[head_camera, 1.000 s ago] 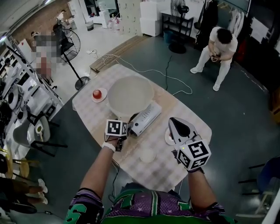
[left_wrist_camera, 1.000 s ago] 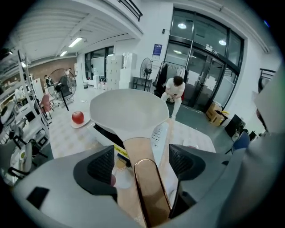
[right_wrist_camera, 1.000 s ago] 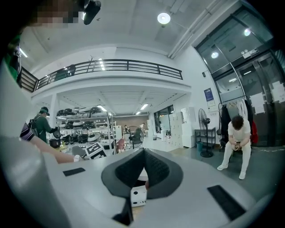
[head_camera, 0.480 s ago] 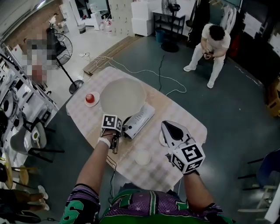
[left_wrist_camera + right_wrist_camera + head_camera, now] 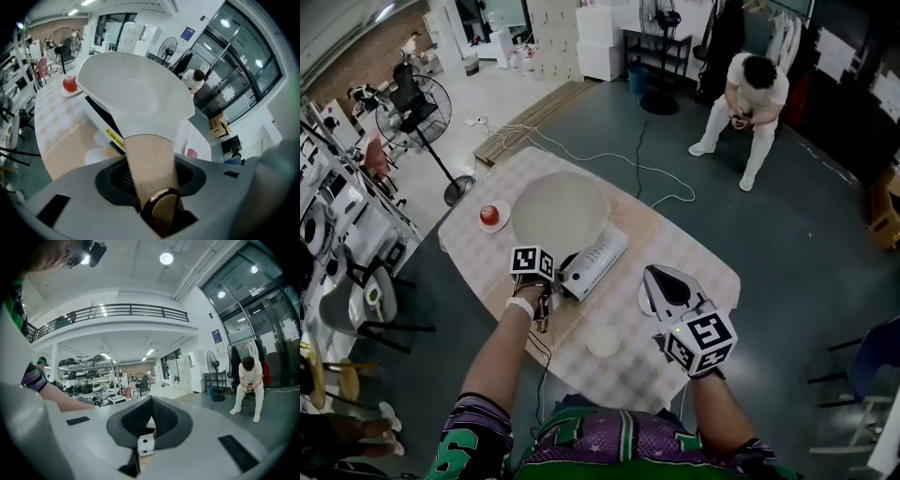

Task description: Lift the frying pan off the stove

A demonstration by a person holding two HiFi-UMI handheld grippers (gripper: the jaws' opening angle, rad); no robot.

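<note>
Step in hand: grasp at the handle; lift not yet begun. Left claw (image 5: 151, 171) has the pan's wooden handle (image 5: 146, 152) between its jaws. The jaws are closing, and the pads appear to bear on the handle's two sides near its butt end, where a bronze-coloured cap shows. The white frying pan (image 5: 560, 210) sits over the stove (image 5: 598, 259) on the far-left part of the checkered tabletop (image 5: 694, 267). In the left gripper view the pan body overhangs the stove's black top. I judge it to be resting there, though the contact itself is hidden. Right claw (image 5: 667, 278): jaws together, nothing held, hovering over the right side of the tabletop and aimed out into the room, not at the pan. Next move, as judged: complete the clamp, then raise straight up with a stiff wrist. The pan's weight lies far out from the grip, so it will tend to droop or roll about the handle. The red fruit (image 5: 490, 214) on its saucer (image 5: 499, 223) stands near the pan's left rim, so keep the lift vertical. Writing: a yellow label (image 5: 108, 132) on the stove's side carries dark print, too small to read. A blue sign (image 5: 187, 33) on the far wall is likewise unreadable. The marker cubes (image 5: 532, 262) show black-and-white square patterns, no letters. No brand can be made out on the pan or the stove.
</note>
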